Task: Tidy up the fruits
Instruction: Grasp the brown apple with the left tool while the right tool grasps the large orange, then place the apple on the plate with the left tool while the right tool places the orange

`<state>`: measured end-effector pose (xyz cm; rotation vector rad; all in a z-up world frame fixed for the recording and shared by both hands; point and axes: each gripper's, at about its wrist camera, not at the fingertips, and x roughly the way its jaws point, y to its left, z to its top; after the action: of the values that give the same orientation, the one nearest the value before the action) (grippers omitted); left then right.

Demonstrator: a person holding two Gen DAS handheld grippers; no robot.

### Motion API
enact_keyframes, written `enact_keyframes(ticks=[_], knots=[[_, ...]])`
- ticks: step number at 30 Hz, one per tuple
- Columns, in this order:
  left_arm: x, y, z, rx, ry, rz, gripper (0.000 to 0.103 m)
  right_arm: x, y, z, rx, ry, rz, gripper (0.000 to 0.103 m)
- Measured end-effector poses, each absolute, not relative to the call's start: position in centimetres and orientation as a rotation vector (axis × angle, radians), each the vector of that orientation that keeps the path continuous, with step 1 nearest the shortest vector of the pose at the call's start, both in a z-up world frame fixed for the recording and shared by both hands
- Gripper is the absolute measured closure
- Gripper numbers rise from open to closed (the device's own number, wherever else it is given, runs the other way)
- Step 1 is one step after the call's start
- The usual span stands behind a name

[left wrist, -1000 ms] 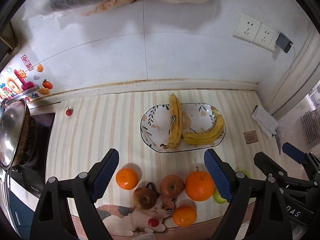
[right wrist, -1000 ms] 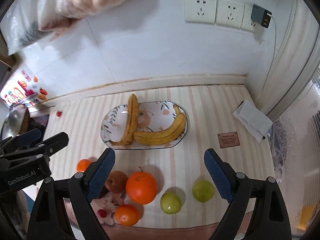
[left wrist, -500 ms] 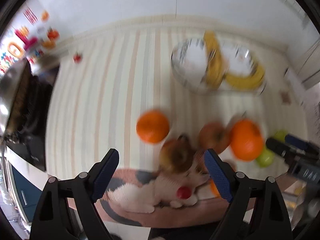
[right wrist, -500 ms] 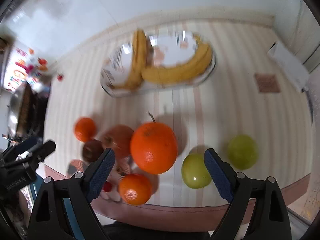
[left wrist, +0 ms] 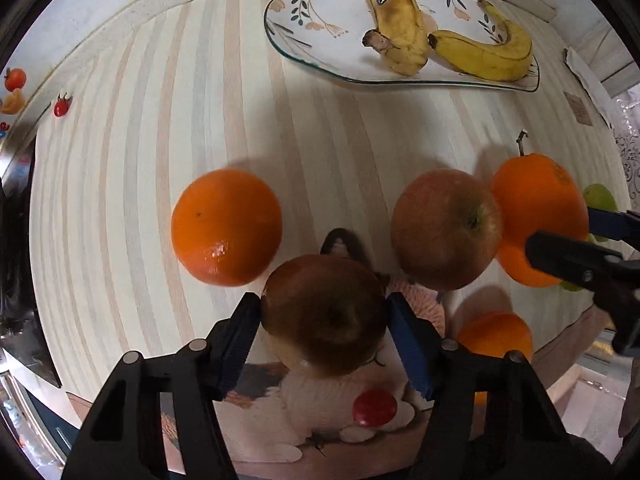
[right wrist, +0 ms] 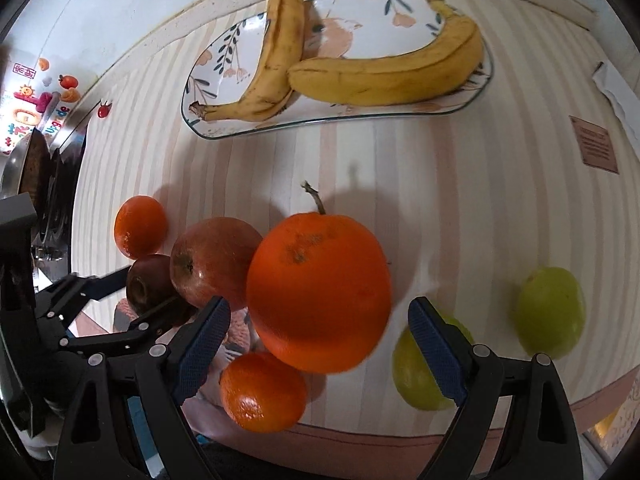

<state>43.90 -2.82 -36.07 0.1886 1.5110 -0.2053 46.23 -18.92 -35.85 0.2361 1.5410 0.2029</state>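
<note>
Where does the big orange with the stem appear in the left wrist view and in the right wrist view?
Left wrist view: big orange with the stem at the right edge, beside the red apple.
Right wrist view: centre, between the right gripper fingers.
Shared landmark: the floral plate with bananas.

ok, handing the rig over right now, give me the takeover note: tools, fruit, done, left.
Left tool: closing on the dark apple, pads at its sides; not lifted.
Right tool: open, low around the big orange, no contact seen.
Plate: holds two bananas only.
On the counter: red apple, three smaller oranges, e.g., and two green fruits.
Done: bananas plated.
Left: probably finish both grasps, then move the remaining fruit; the destination isn't evident.
</note>
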Motion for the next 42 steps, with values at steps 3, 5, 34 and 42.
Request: enact_keyframes(ticks=[3, 5, 34, 42], knots=[[43.6, -2.7, -36.0, 0.198, 1.502, -0.195, 0.041, 46.5, -18.3, -36.4, 0.18, 1.53, 0.183, 0.021], [43.3, -2.0, -35.9, 0.185, 1.518, -0.177, 0.041, 46.3, -18.1, -36.7, 0.175, 1.544, 0.173, 0.022], [43.8, 3.6, -35.0, -0.016, 1.558, -0.191, 0.041, 45.7, -17.9, -36.4, 0.221, 1.503, 0.103, 0.023], [45.4, 3.6, -28.2, -0.125, 1.467, -0.217, 0.041, 46.9, -20.5, -32.0, 0.347, 1.415, 0.163, 0.023]])
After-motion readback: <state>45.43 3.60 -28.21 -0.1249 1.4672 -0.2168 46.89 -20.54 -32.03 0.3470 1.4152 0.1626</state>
